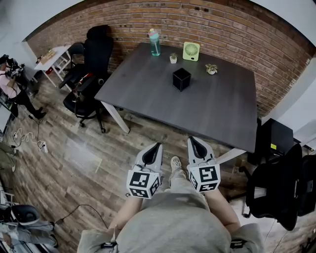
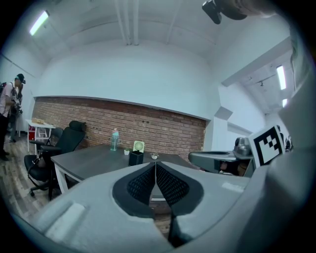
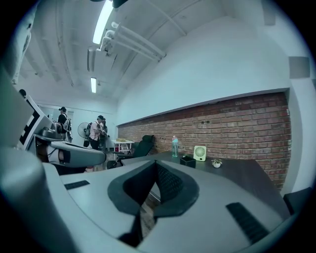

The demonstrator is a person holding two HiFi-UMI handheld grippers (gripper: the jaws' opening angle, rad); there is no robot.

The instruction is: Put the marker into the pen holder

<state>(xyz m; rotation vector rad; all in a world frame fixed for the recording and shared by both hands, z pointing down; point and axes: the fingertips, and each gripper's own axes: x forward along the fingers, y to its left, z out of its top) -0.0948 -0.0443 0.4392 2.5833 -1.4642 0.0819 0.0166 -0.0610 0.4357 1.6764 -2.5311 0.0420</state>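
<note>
You are at the very start, I judge: your left claw (image 1: 157,146) and right claw (image 1: 191,140) are each pressed together on nothing, near your body and short of the desk (image 1: 143,89). The black pen holder (image 1: 181,78) stands mid-desk; no marker shows anywhere, so find it first. A brick wall (image 1: 148,15) rises behind the desk, wood floor (image 1: 74,158) lies below and office chairs (image 1: 91,74) stand left

The pen holder (image 1: 181,79) is black, the table (image 1: 148,96) dark grey.
</note>
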